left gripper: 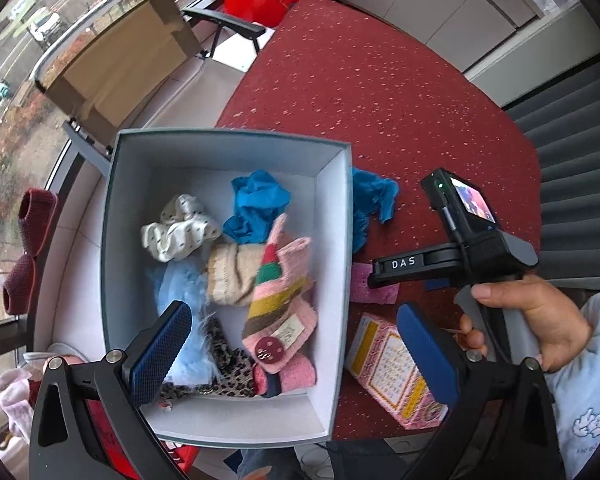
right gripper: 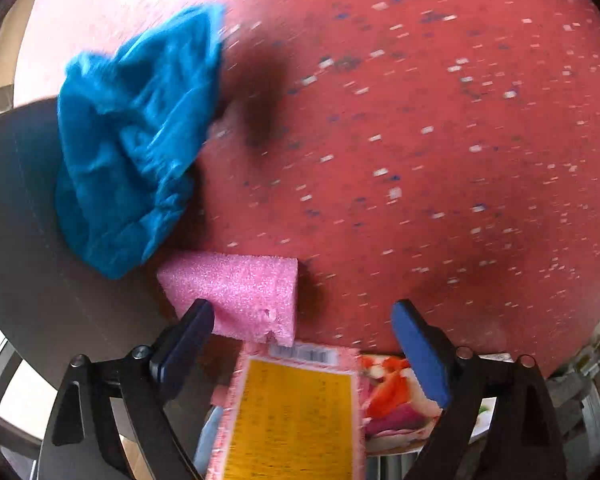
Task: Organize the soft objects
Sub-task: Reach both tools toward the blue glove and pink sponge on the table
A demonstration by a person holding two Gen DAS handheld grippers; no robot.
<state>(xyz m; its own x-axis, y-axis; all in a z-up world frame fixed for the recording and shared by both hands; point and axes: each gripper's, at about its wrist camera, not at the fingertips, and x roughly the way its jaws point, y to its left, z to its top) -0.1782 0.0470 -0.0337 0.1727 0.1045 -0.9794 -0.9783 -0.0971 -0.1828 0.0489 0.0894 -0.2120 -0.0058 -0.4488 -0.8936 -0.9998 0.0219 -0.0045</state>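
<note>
Fingers [left gripper: 178, 350] of the left gripper [left gripper: 296, 356] stand wide apart with nothing pressed between them, hovering over the near end of a grey box [left gripper: 332, 280] that sits at the left edge of the red speckled surface [left gripper: 380, 80]. Inside the box lies a heap of soft things: a leopard-print piece [left gripper: 224, 364] and a pink striped knit item [left gripper: 280, 312] nearest, a pale blue fluffy piece [left gripper: 176, 284] and a cream sock [left gripper: 232, 276] behind them, then a white dotted scrunchie [left gripper: 180, 232] and a crumpled blue cloth [left gripper: 256, 208] toward the far wall.

On the right gripper [right gripper: 302, 318], held in a hand [left gripper: 532, 324], the fingers [right gripper: 418, 344] are likewise spread wide and grip nothing. Directly beneath them is a pink packet [right gripper: 292, 412] with a yellow label, lying near the front edge of the surface just right of the box. Beyond it, a pink sponge [right gripper: 240, 296] rests on the surface (its near corner is notched), close against the box's outer wall; the left finger overlaps it in view, though whether it touches I cannot tell. Farther on, a second blue cloth [right gripper: 136, 140] is bunched against the same wall of the box, partly blurred. Past the surface's far corner stand a red basin [left gripper: 268, 0] and a chair [left gripper: 120, 76].
</note>
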